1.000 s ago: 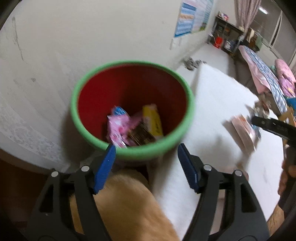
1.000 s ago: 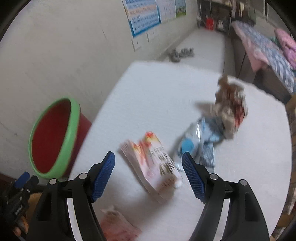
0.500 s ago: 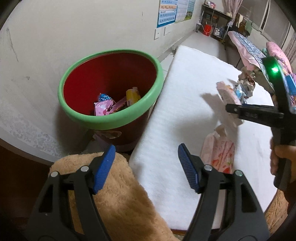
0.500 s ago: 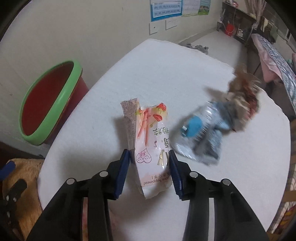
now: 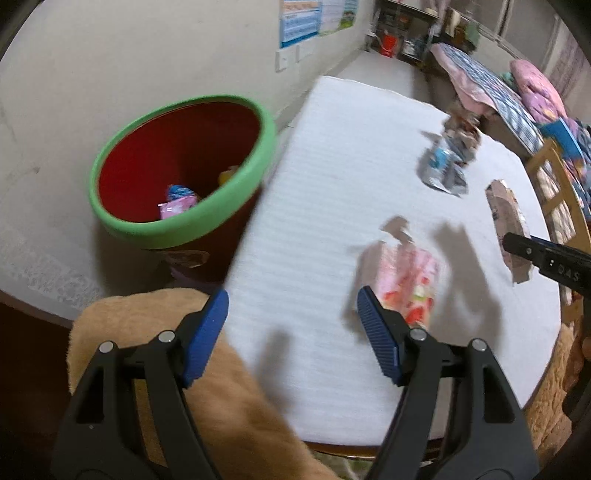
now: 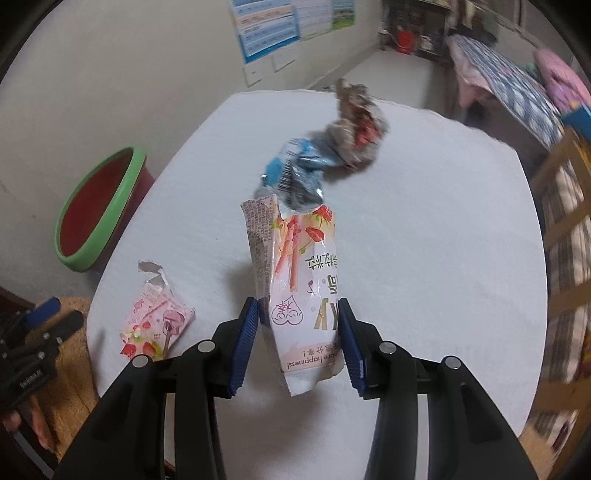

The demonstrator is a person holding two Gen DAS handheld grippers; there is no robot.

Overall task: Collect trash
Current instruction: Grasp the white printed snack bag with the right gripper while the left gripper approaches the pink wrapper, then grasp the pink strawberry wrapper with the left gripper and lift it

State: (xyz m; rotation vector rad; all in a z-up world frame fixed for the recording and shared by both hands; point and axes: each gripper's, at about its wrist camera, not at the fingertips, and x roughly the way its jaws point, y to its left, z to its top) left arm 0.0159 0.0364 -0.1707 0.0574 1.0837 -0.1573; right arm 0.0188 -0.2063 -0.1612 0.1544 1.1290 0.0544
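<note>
Right hand-held gripper clenched on the pink-and-white strawberry snack wrapper, lifted clear of the white-covered desk. Left hand-held gripper released, nothing between its blue pads, near a smaller pink torn wrapper lying on the desk. Red bin with green rim stands far left, wrappers inside.

Round desk under a white ribbed cover, standing close to a plain off-white wall. Blue-and-white posters and a wall socket plate on that wall. Pale floor runs to a dark shelf unit with a red bucket. Bed at right: patterned quilt, pink bedding. Wooden chair beside the desk. Tan fleece cushion at near edge. Dim indoor light.
</note>
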